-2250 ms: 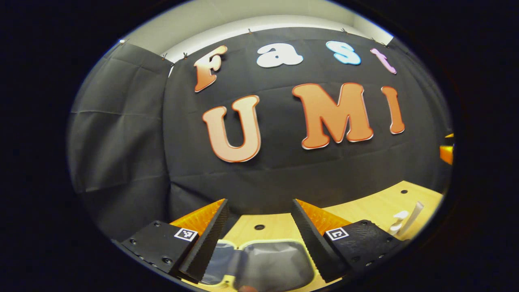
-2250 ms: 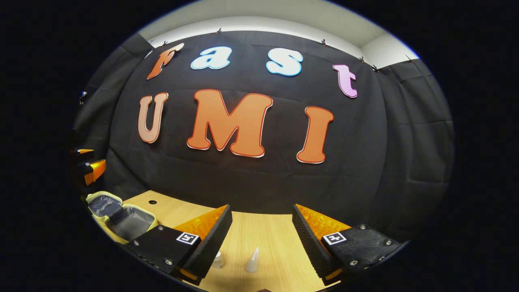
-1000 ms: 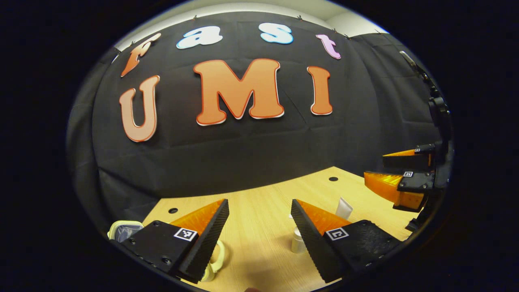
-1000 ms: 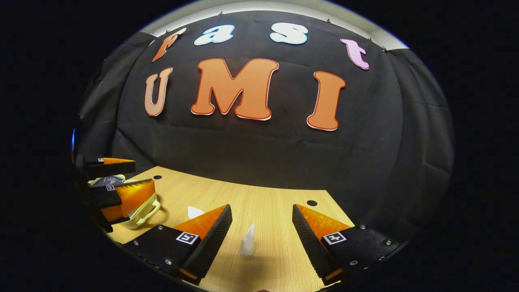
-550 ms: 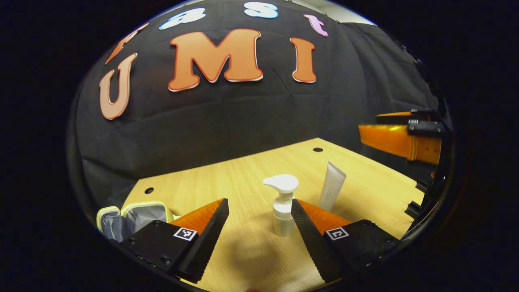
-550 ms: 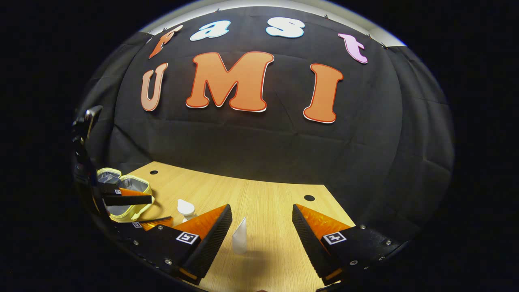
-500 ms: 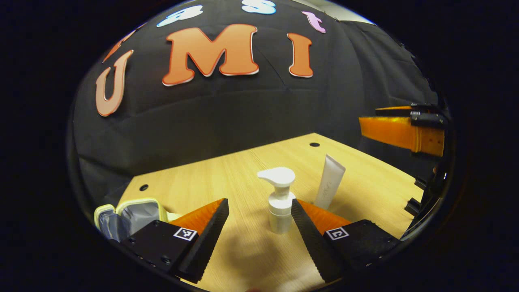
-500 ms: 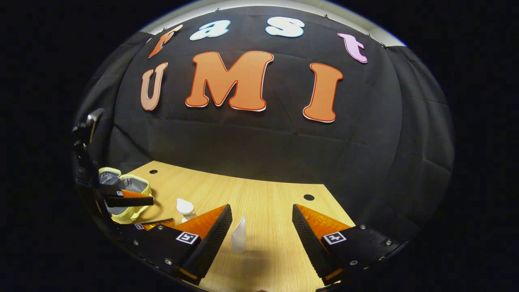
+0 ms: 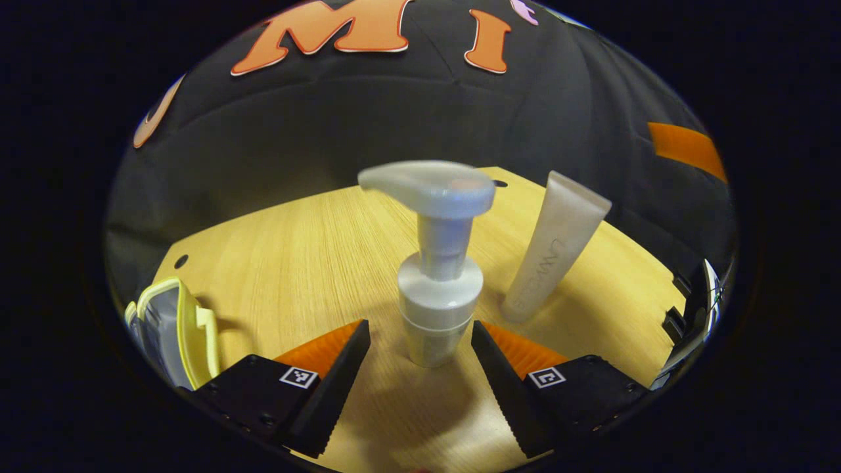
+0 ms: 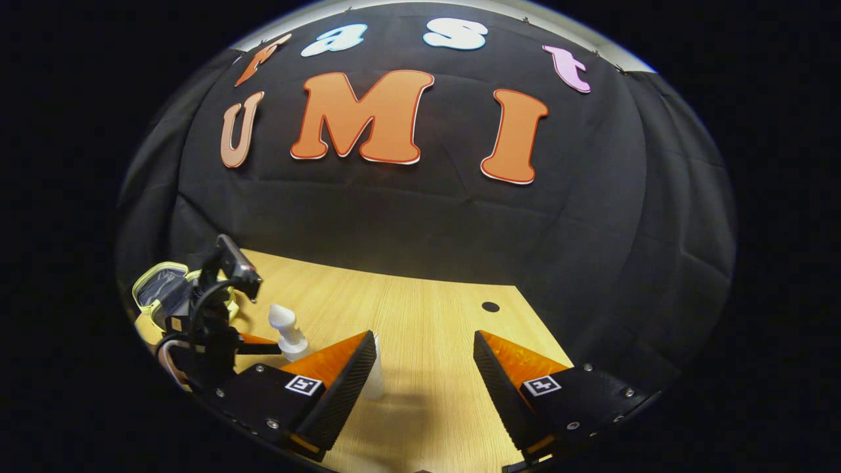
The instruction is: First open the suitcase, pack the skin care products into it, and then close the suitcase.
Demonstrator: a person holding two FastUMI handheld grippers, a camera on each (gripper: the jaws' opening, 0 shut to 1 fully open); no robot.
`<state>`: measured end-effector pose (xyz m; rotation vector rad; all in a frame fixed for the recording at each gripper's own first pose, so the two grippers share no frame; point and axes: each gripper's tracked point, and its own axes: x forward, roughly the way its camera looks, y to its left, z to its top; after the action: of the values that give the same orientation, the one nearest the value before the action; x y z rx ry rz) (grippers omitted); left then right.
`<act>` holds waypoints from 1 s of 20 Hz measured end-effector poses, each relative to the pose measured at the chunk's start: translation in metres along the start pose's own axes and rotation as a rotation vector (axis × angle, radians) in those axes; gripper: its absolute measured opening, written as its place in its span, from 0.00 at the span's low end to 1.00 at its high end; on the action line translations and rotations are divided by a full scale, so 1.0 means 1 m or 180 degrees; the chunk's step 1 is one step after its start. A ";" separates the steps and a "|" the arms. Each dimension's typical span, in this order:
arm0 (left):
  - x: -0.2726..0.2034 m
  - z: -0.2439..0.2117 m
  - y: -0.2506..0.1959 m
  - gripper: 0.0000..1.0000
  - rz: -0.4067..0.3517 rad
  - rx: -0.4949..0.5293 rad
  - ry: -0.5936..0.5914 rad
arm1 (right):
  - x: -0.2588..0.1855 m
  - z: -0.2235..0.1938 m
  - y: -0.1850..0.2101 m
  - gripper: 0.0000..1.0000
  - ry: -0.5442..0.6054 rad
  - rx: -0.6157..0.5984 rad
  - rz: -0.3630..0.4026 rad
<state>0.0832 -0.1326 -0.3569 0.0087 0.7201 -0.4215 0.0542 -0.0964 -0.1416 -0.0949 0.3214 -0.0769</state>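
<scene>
A white pump bottle stands upright on the wooden table, right between the fingers of my left gripper, which is open around its base without touching. A white tube stands on its cap just right of the bottle. The small yellow suitcase lies open at the left edge. In the right gripper view, my right gripper is open above the table, with the tube partly behind its left finger. There the pump bottle, the left gripper and the suitcase sit at the far left.
The wooden table has round holes near its back corners and ends at the black cloth wall. In the left gripper view, an orange finger of the right gripper hangs at the upper right.
My left gripper swung right from the suitcase, dropped and closed in until the pump bottle stands between its open fingers. My right gripper tilted down and drifted right, putting the tube behind its left finger.
</scene>
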 end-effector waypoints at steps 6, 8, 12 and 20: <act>0.025 0.000 -0.009 0.75 -0.0081 0.0026 -0.0036 | 0.006 -0.022 0.001 0.96 0.0167 -0.0014 0.0026; 0.020 0.001 -0.008 0.64 -0.0054 -0.0003 -0.0042 | 0.012 -0.032 0.005 0.96 0.0233 -0.0008 0.0067; 0.009 0.001 -0.001 0.63 0.0033 -0.0035 -0.0055 | 0.019 -0.060 0.015 0.96 0.0375 -0.0011 0.0194; -0.036 0.012 0.031 0.62 0.0281 0.0056 -0.0126 | 0.039 -0.107 0.047 0.96 0.0612 -0.0021 0.0515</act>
<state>0.0782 -0.0929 -0.3288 0.0484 0.6745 -0.3426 0.0601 -0.0617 -0.2601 -0.0678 0.5201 0.0760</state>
